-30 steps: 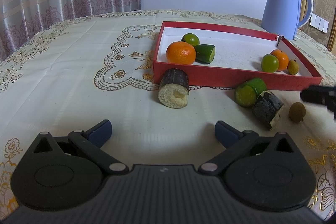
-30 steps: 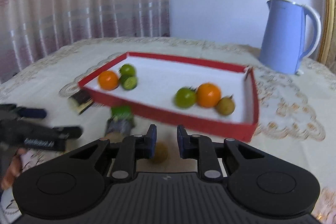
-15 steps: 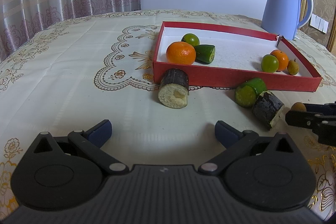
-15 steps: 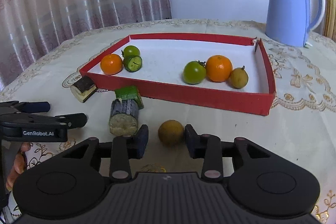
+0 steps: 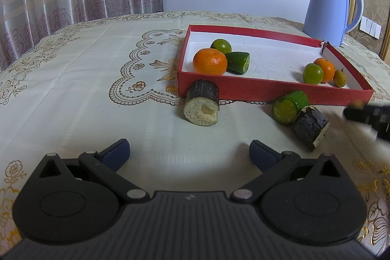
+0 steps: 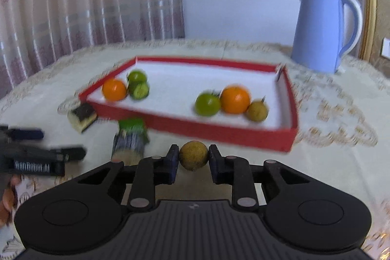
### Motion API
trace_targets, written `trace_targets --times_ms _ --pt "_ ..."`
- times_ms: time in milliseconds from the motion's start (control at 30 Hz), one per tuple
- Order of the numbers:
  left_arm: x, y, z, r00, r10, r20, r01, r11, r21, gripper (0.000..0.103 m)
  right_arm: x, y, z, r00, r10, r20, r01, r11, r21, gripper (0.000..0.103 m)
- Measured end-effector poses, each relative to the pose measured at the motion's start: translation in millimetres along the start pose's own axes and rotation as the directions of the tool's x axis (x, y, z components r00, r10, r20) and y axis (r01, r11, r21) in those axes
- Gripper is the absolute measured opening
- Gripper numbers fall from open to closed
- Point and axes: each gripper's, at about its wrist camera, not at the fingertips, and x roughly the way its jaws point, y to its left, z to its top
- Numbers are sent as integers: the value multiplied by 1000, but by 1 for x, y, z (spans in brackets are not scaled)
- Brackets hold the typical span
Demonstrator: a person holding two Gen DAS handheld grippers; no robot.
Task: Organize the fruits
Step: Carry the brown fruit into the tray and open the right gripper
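My right gripper (image 6: 193, 158) has a small round brown fruit (image 6: 193, 155) between its pads; the jaws are closing on it and the pads press its sides. It hangs just in front of the red box (image 6: 219, 134). The box holds two oranges (image 6: 236, 99), green fruits (image 6: 207, 104) and another small brown fruit (image 6: 257, 110). In the left wrist view my left gripper (image 5: 189, 148) stands open and empty above the cloth. Ahead of it lie a dark cut stalk piece (image 5: 202, 105), a second one (image 5: 310, 126) and a green piece (image 5: 288, 106), all outside the box (image 5: 268, 91).
A light blue kettle (image 5: 329, 9) stands behind the box at the back right. The table carries a cream embroidered cloth (image 5: 85, 89). Curtains hang at the back left. The right gripper (image 5: 365, 113) shows blurred at the right edge of the left wrist view.
The right gripper opened, came around the small brown fruit on the cloth, then closed on it and raised it. The left gripper has not moved.
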Motion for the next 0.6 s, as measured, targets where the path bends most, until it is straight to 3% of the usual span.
trace_targets --times_ms 133,367,600 --pt "0 0 0 1000 0 0 0 1000 0 103 3 -9 22 994 -84 75 85 996 -7 26" --pt "0 0 0 1000 0 0 0 1000 0 103 56 -31 32 989 -149 -19 150 989 13 25" --pt "0 0 0 1000 0 0 0 1000 0 103 65 -25 32 989 -147 -22 147 989 -8 26"
